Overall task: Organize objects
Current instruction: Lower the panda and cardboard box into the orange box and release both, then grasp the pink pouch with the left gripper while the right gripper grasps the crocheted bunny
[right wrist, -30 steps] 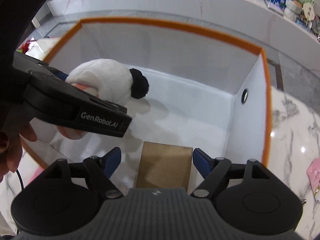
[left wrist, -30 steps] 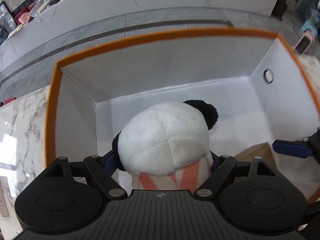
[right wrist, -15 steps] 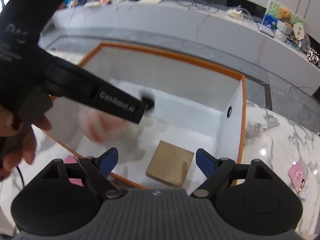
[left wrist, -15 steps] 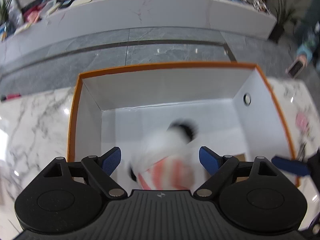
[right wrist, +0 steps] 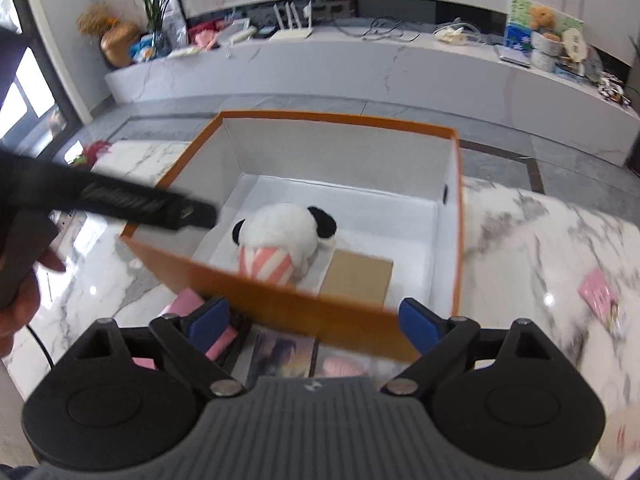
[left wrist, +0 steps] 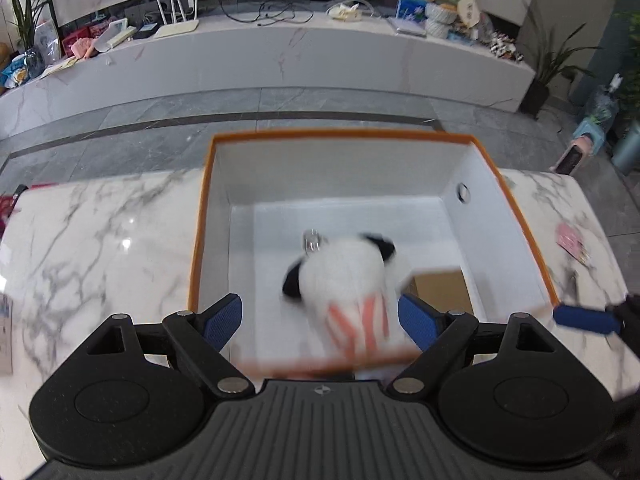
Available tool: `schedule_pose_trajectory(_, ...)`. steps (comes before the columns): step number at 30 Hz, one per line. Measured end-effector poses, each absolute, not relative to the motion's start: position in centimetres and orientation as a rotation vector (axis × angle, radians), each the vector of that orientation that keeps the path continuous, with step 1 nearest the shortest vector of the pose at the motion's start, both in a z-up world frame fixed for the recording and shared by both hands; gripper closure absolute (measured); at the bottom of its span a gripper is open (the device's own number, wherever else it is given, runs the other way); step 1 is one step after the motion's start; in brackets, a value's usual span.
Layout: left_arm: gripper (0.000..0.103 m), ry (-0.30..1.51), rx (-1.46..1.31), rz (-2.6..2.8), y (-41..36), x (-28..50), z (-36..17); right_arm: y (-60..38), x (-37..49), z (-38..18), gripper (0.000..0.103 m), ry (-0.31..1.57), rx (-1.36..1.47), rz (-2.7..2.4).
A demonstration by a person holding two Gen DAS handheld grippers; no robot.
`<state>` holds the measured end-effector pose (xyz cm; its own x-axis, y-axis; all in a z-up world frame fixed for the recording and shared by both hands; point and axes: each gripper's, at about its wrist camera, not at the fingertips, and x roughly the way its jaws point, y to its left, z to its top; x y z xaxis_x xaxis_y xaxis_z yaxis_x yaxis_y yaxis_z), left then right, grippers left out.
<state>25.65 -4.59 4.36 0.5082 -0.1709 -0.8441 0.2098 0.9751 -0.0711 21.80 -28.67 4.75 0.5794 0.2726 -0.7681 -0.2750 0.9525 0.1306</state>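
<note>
Nearest in the left wrist view, the left gripper (left wrist: pixel 320 320) stands with its jaws spread and nothing between the pads; the panda plush (left wrist: pixel 348 280) lies below and beyond them, loose on the floor of the box (left wrist: pixel 332 134). The right gripper (right wrist: pixel 314 318) has just been opening its jaws, and they stand wide with nothing in them, above the box's near wall. Under it, on the marble surface (right wrist: pixel 520 248), lie some pink packets (right wrist: pixel 188 304) and flat picture cards (right wrist: pixel 280 354).

Inside the orange-rimmed box, the plush rests head-away, its striped part toward the near wall, just beside a brown cardboard piece (right wrist: pixel 360 276) on the box floor.

The step in hand looks like clearing both grippers from the box after the drop. To do it well, each should rise clear of the rim before swinging aside, so no finger catches the thin wall and drags the box. The pink packets are the likely next pick.
</note>
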Motion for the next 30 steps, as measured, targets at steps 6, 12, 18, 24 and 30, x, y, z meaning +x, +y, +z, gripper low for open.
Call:
schedule_pose_trajectory(6,0.002,0.978,-0.017,-0.217,-2.8,19.5,2.5,-29.8,14.6,3.5,0.008,0.819,0.1,0.239)
schedule_pose_trajectory(12,0.002,0.999,0.078,-0.23,-4.7,18.0,-1.4,-30.1,12.4,1.1,0.007,0.791,0.178,0.217)
schedule_pose_trajectory(18,0.002,1.013,0.116,-0.228,-5.6,18.6,-3.5,-30.4,13.5,-0.6,0.005,0.776,0.253,0.241)
schedule_pose_trajectory(24,0.002,1.006,0.154,-0.185,-5.6,18.9,-4.6,-30.4,15.3,-4.2,0.005,0.847,0.214,0.263)
schedule_pose_trajectory(30,0.002,1.017,0.209,-0.166,-5.7,18.3,-5.6,-29.8,16.0,-5.4,0.005,0.868,0.126,0.266)
